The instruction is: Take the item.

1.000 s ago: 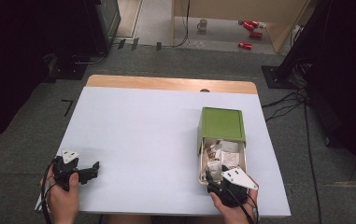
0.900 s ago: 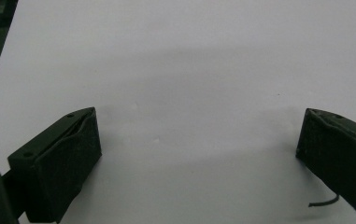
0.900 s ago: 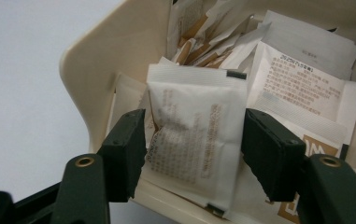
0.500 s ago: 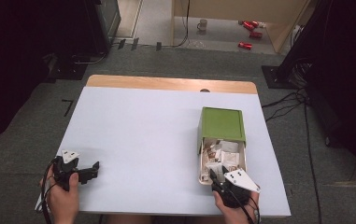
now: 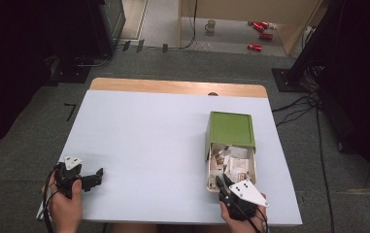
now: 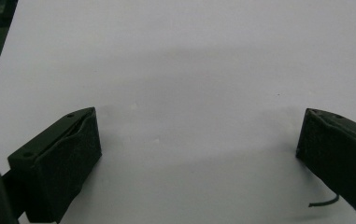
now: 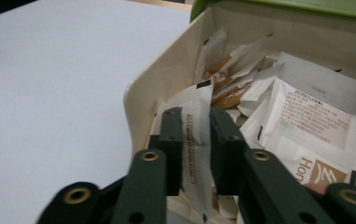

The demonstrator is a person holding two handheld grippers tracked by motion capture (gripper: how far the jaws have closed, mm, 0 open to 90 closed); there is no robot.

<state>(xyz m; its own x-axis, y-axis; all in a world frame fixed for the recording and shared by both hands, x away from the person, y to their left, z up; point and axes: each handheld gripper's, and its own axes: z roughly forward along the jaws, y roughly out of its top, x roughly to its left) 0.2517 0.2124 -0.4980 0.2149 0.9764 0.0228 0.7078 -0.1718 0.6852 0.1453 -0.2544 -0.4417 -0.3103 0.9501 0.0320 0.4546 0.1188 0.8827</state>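
A green box (image 5: pixel 231 128) on the right of the white table (image 5: pixel 148 136) has its cream drawer (image 5: pixel 210 167) pulled out toward me, full of white and brown paper packets (image 5: pixel 235 165). My right gripper (image 5: pixel 220 182) reaches into the drawer's near left corner. Its jaws have just been closing, and in the right gripper view they (image 7: pixel 197 115) pinch one narrow white packet (image 7: pixel 196 149) upright between the pads, just inside the drawer wall (image 7: pixel 166 79). My left gripper (image 5: pixel 97 174) rests at the table's near left, open (image 6: pixel 199 135) over bare tabletop (image 6: pixel 189 56) with nothing between its jaws.
The box stands close to the table's right edge. A wooden strip (image 5: pixel 173 87) runs along the far edge. Beyond the table, cables (image 5: pixel 313 97), a mug (image 5: pixel 210 24) and red cans (image 5: pixel 260 29) lie on the floor.
The right gripper's jaws have drawn together on a packet at the drawer's near left corner. The left hand and gripper have stayed where they were.
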